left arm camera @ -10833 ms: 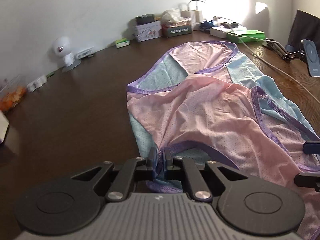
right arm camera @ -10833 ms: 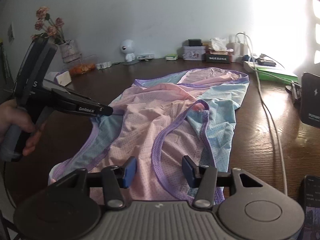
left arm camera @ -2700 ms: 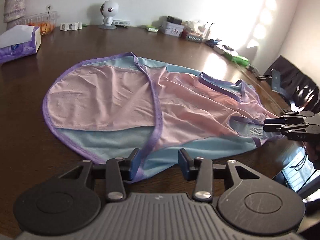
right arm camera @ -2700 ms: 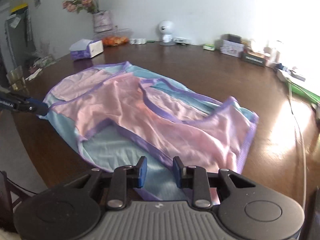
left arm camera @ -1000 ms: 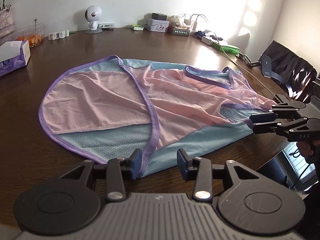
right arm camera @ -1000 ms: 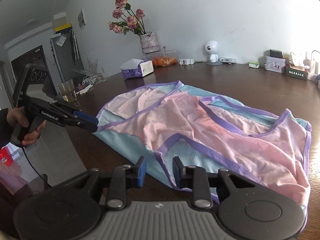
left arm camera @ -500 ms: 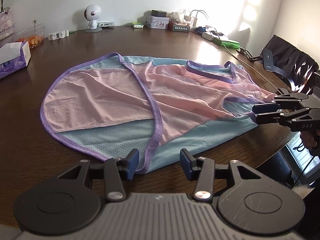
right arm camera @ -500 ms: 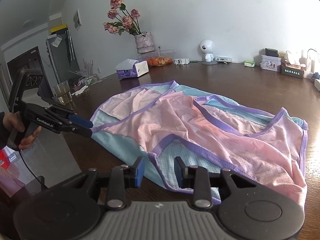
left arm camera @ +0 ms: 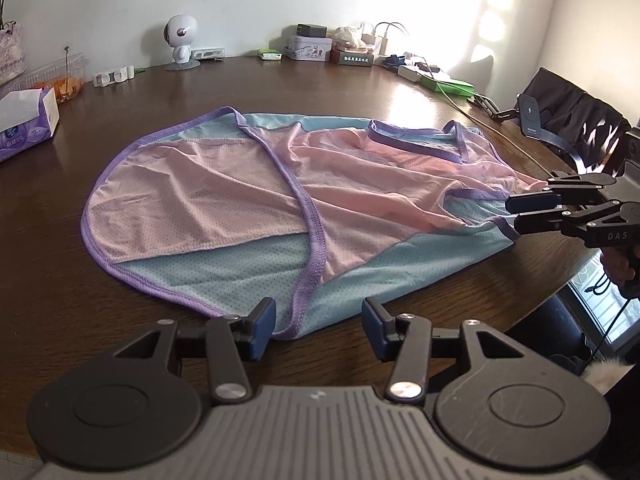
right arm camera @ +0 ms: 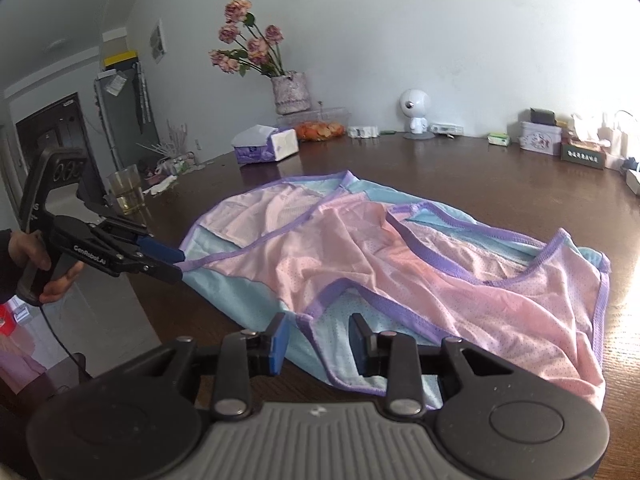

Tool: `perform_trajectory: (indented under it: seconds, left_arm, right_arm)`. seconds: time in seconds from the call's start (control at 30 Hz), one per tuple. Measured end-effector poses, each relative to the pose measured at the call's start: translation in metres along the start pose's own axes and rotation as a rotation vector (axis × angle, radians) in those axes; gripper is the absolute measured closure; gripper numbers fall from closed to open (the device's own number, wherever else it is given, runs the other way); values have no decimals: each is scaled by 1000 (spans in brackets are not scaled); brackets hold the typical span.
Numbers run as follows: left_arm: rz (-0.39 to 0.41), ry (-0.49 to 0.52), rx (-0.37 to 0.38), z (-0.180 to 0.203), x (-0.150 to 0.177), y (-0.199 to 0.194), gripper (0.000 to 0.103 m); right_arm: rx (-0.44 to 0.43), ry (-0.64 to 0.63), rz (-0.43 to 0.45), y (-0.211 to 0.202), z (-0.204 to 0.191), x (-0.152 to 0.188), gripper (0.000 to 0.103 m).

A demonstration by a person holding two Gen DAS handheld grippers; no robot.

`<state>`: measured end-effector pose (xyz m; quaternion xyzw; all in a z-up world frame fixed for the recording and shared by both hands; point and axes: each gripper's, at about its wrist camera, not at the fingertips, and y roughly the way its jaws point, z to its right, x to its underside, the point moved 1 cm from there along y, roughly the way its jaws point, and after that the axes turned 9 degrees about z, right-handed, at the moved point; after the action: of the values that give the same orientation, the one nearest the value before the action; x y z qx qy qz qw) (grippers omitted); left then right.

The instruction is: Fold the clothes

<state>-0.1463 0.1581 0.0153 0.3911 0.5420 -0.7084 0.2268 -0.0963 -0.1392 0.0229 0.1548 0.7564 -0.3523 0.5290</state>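
Dark wooden table (left arm camera: 360, 92), long, glossy, sun glare at its far right end.

Garment (left arm camera: 280, 208) spread nearly flat across the table's near half: pink and light-blue mesh panels, purple binding along the edges, some shallow wrinkles. One end lies by the near table edge in the left wrist view, the other end by the edge in the right wrist view (right arm camera: 400, 264).

Left gripper (left arm camera: 318, 326): jaws opening, blue pads set apart. A purple-bound corner of the garment lies between and just ahead of them on the table; pads not pressing it. Seen from the right wrist view (right arm camera: 170, 262), its tips sit at the garment's purple edge, a hand (right arm camera: 32, 264) around the grip.

Right gripper (right arm camera: 318, 338): fingers narrowly apart, a blue hem fold lying between them, no clamp visible. From the left wrist view (left arm camera: 516, 214) its tips sit at the garment's far corner; whether they touch the cloth I cannot tell.

Along the wall: vase of flowers (right arm camera: 290, 92), tissue box (left arm camera: 28, 124), small white robot figure (left arm camera: 182, 42), tins and chargers (left arm camera: 316, 46).
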Motion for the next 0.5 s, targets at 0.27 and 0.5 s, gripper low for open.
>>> perform_trajectory:
  seconds: [0.27, 0.5]
  left_arm:
    - [4, 51, 84, -9, 3, 4, 53]
    - [21, 65, 95, -16, 0, 13, 95]
  right_arm:
    - [25, -52, -26, 11, -18, 5, 62]
    - [84, -96, -68, 19, -19, 14, 89]
